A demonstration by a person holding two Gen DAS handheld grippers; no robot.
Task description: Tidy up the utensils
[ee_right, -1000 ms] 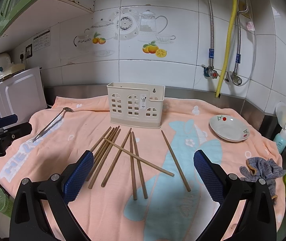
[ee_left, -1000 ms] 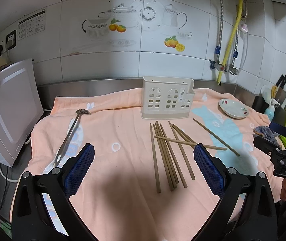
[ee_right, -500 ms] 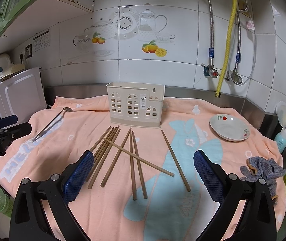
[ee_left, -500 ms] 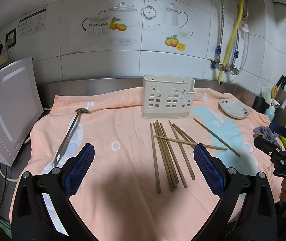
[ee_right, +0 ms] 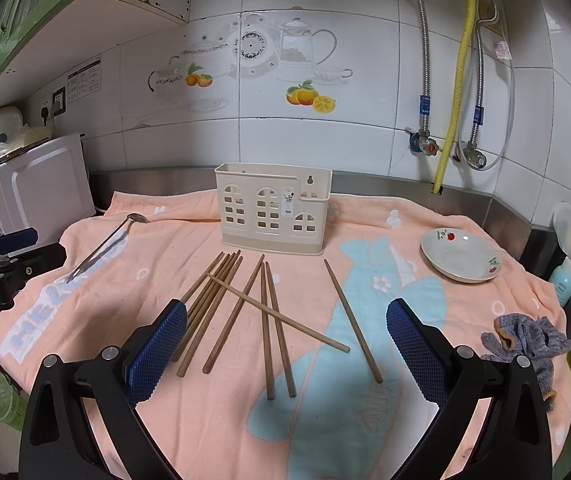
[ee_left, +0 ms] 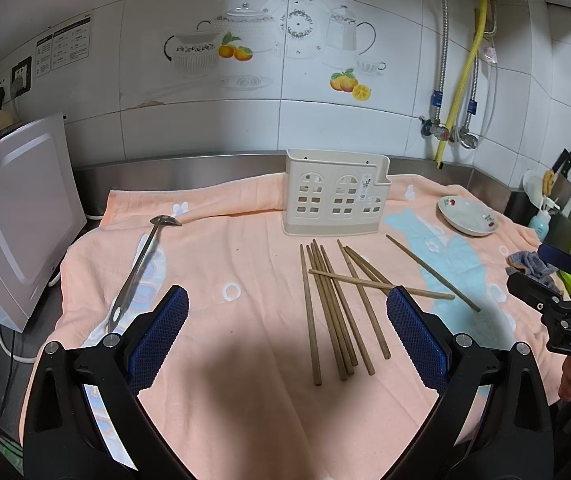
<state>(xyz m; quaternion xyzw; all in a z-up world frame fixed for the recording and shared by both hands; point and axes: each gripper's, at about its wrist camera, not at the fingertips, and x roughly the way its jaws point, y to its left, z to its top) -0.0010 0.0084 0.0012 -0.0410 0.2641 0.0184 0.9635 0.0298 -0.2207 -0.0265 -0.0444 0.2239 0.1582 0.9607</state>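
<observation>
Both grippers hover above the counter, nothing in either one. In the left wrist view the left gripper (ee_left: 287,336) has its blue pads spread wide, released, framing the lower middle of the frame over a peach towel (ee_left: 245,380). The right gripper (ee_right: 286,340) is just as wide apart and empty in its own view.

The wooden chopsticks (ee_left: 335,312) lie scattered flat on the towel at centre right of the left view, most in a loose bundle, one laid crosswise over them, one off alone toward the right. Behind them, upper centre, stands the cream utensil holder (ee_left: 335,194) with window-shaped cut-outs, upright near the steel backsplash. A metal ladle (ee_left: 141,264) lies at centre left, bowl toward the wall.

In the right view a small white dish (ee_right: 459,258) rests at right on the towel, and a grey cloth (ee_right: 529,338) is crumpled at lower right. A white appliance (ee_left: 13,216) sits at the left edge.
</observation>
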